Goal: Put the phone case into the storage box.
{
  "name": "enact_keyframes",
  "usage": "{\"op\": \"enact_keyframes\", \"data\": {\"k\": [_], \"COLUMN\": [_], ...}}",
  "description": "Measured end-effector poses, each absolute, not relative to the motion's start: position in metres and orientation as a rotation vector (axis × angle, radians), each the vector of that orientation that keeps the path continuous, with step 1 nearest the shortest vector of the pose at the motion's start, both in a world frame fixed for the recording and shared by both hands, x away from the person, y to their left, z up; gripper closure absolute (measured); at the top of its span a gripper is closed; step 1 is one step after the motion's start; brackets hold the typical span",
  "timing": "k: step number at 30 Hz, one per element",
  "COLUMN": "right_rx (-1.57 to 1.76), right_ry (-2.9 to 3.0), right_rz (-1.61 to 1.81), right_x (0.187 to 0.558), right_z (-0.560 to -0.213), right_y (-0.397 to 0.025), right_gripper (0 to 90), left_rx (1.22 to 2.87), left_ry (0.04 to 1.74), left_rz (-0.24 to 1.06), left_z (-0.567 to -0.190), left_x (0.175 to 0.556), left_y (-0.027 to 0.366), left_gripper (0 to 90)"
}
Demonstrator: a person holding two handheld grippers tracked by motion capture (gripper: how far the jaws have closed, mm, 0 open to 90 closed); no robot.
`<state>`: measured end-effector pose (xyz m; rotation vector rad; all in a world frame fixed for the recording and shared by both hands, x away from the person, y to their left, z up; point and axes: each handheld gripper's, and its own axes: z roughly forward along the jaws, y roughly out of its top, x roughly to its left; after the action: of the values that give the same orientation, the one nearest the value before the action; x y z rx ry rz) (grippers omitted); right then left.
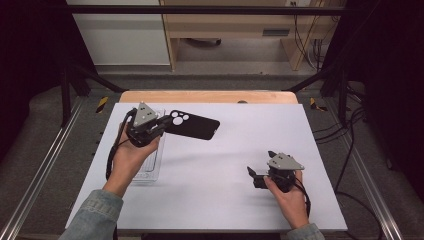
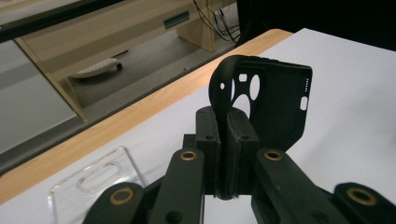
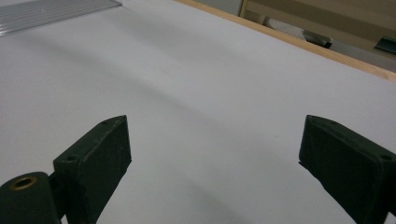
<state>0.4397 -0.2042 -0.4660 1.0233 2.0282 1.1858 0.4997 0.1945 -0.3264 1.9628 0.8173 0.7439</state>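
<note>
A black phone case point(image 1: 195, 125) with round camera holes hangs above the white table point(image 1: 225, 165) at the left. My left gripper point(image 1: 162, 124) is shut on its near edge and holds it out to the right. In the left gripper view the black phone case point(image 2: 275, 100) stands upright between the two closed jaws of my left gripper point(image 2: 224, 135). My right gripper point(image 1: 260, 167) rests low at the table's right, jaws spread wide. In the right gripper view, my right gripper point(image 3: 215, 154) has nothing but white surface between its fingers.
A clear plastic case point(image 1: 150, 162) lies flat on the table under the left hand, and the same clear plastic case point(image 2: 93, 177) appears beside the left jaws. A wooden table edge point(image 1: 210, 96) runs along the far side. Cables and dark frame bars flank the table.
</note>
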Motion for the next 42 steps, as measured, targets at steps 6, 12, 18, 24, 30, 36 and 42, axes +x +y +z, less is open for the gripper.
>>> {"op": "enact_keyframes", "data": {"k": [6,12,18,24,30,36,42], "right_rx": [1.071,1.098,1.096,1.111,1.078,1.06,1.07], "right_ry": [1.945,1.88,1.841,1.848,1.839,1.8,1.779], "right_rz": [1.224,1.248,1.261,1.259,1.274,1.3,1.305], "right_x": [0.437,0.434,0.432,0.428,0.422,0.422,0.421], "right_z": [-0.467,-0.469,-0.47,-0.472,-0.473,-0.475,-0.474], "right_y": [-0.218,-0.227,-0.233,-0.235,-0.236,-0.236,-0.237], "right_gripper": [8.0,7.1,8.9,8.9,7.4,6.0,5.8], "left_rx": [1.985,1.968,1.96,1.967,1.968,1.981,1.983], "left_ry": [0.822,0.828,0.844,0.848,0.844,0.842,0.871], "left_rz": [0.786,0.806,0.823,0.846,0.87,0.904,0.931], "left_z": [-0.314,-0.304,-0.298,-0.291,-0.28,-0.27,-0.266], "left_x": [0.505,0.507,0.507,0.507,0.507,0.509,0.509], "left_y": [0.204,0.211,0.22,0.223,0.225,0.232,0.246], "left_gripper": [84.5,84.5,84.5,84.5,84.5,84.5,84.5]}}
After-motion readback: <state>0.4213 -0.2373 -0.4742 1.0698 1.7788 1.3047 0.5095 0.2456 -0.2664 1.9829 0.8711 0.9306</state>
